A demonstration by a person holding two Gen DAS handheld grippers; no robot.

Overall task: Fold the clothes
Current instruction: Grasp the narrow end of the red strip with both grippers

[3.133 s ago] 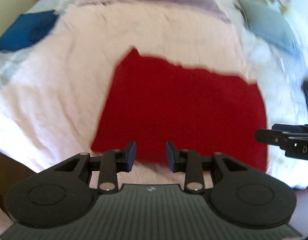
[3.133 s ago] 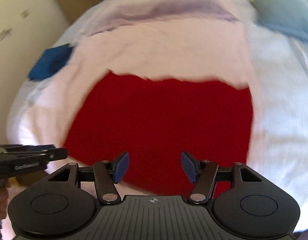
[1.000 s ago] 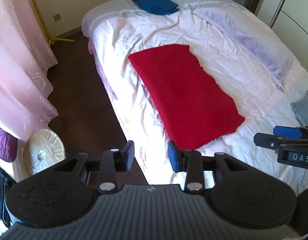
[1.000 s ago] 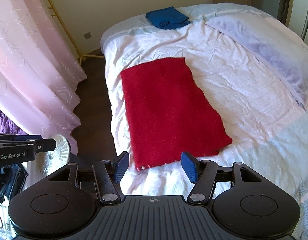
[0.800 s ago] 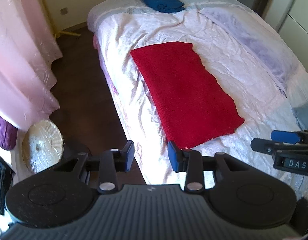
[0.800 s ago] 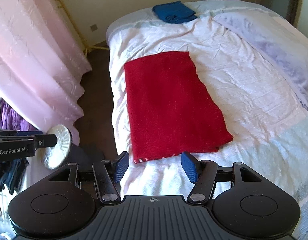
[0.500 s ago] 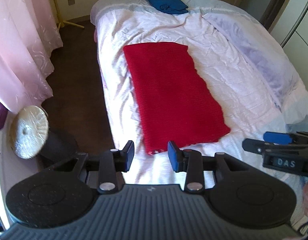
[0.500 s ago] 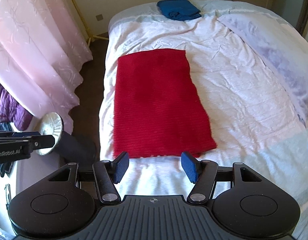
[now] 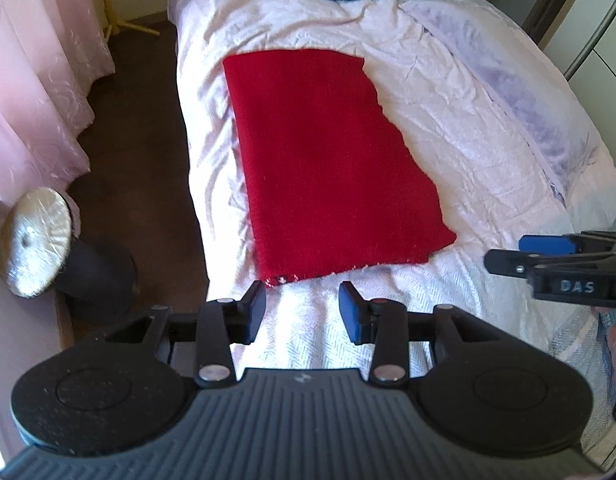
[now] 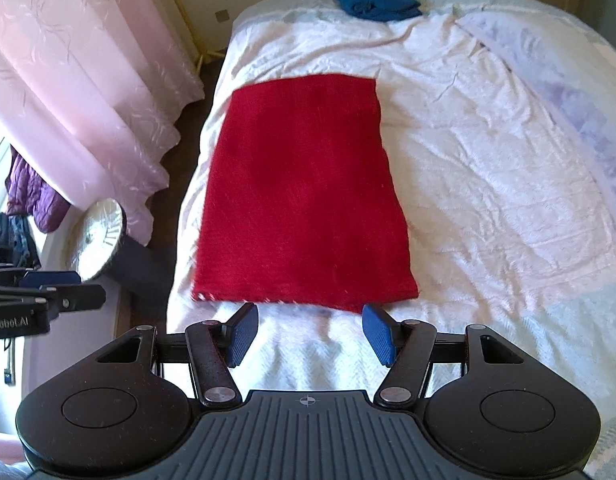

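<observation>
A red knitted cloth (image 9: pixel 324 160) lies flat as a long folded rectangle on the white bed (image 9: pixel 468 128), near its left edge; it also shows in the right wrist view (image 10: pixel 304 192). My left gripper (image 9: pixel 302 312) is open and empty, held above the cloth's near short edge. My right gripper (image 10: pixel 310 334) is open and empty, also just short of that near edge. The right gripper appears at the right of the left wrist view (image 9: pixel 556 260), and the left gripper at the left of the right wrist view (image 10: pixel 44 296).
A folded blue garment (image 10: pixel 376 0) lies at the bed's far end. A lilac pillow (image 9: pixel 520 92) lies along the right side. Pink curtains (image 10: pixel 68 80) hang at left, above dark floor (image 9: pixel 136 120). A round lamp (image 9: pixel 34 240) stands beside the bed.
Both grippers have swung round to the cloth's near short end and come lower and closer; the cloth now lies lengthwise ahead of them. The cloth itself has not moved.
</observation>
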